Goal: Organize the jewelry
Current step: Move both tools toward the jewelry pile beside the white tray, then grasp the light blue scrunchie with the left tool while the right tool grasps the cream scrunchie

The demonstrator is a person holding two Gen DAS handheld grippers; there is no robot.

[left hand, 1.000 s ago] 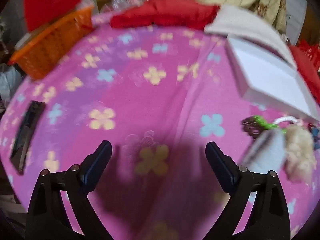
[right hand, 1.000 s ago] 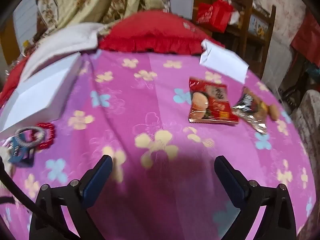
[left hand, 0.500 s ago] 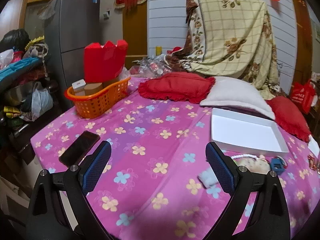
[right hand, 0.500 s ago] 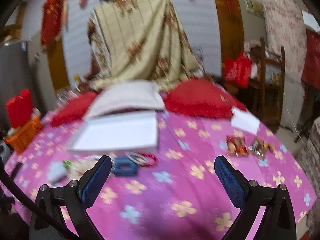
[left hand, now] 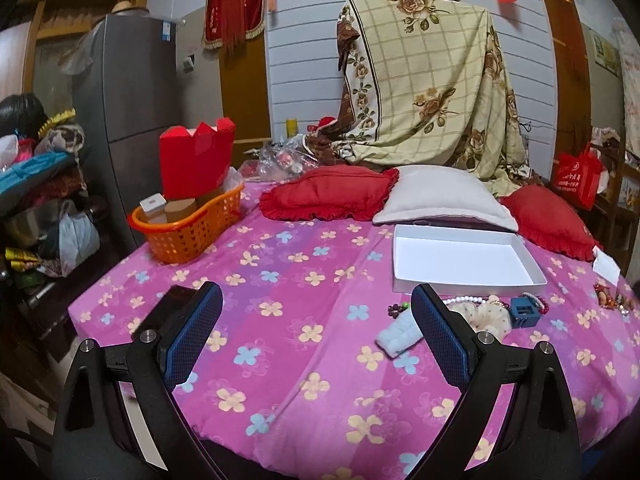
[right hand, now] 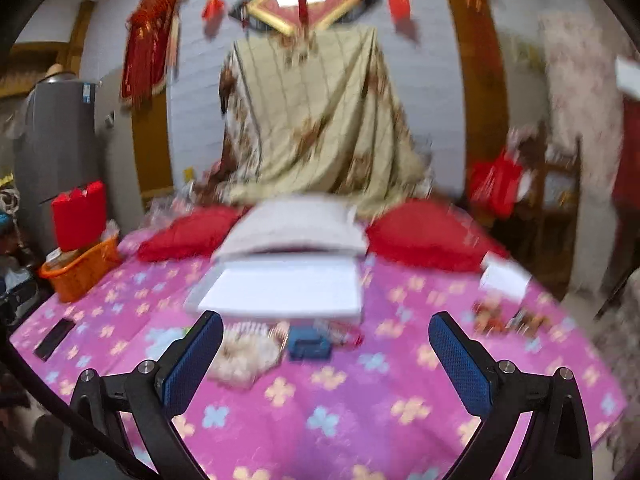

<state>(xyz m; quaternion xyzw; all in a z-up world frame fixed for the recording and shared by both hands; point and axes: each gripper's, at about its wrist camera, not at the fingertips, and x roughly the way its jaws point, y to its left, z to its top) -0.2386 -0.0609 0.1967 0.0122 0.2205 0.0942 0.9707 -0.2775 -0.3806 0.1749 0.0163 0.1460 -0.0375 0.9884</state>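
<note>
1. You are at the approach step: your left gripper (left hand: 316, 320) and right gripper (right hand: 326, 352) both hang spread wide, holding nothing.
2. The jewelry pile (left hand: 496, 312) lies against the near edge of the empty white tray (left hand: 460, 280), toward the table's right side.
3. Next, lower onto one piece; loose beads call for a careful pinch.

The right wrist view is smeared throughout: the pile of jewelry (right hand: 280, 340) along the near edge of the white tray (right hand: 280, 292) reads only as pale, blue and red blobs, and the snack packets (right hand: 508, 318) toward the bed's right edge cannot be made out. In the left wrist view, the left gripper's finger (left hand: 192, 336) covers part of the black phone (left hand: 166, 316); the other finger hides the left end of the white bead string (left hand: 464, 301). The packets (left hand: 612, 300) are too small to tell.
</note>
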